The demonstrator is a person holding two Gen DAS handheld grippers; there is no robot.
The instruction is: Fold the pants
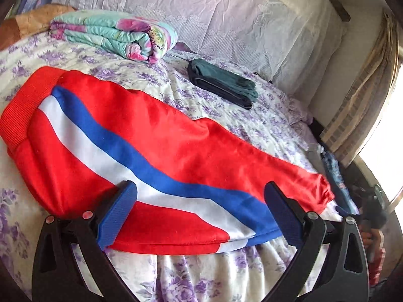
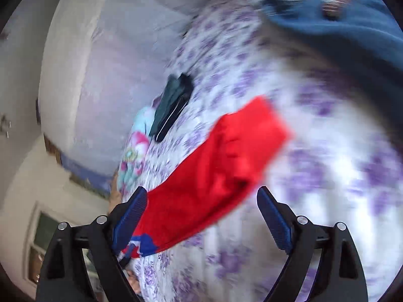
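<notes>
The pants (image 1: 161, 151) are bright red with a blue and a white stripe running lengthwise, laid flat and folded leg on leg, stretching from the ribbed red waistband at the left of the left wrist view to the cuffs at lower right. In the right wrist view they (image 2: 221, 166) cross the centre, blurred.

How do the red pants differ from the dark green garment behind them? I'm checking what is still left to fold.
The red pants lie stretched out long; the dark green garment sits as a compact folded stack. The pants carry blue and white stripes; the green garment looks plain. Both rest on the floral bedspread.
</notes>
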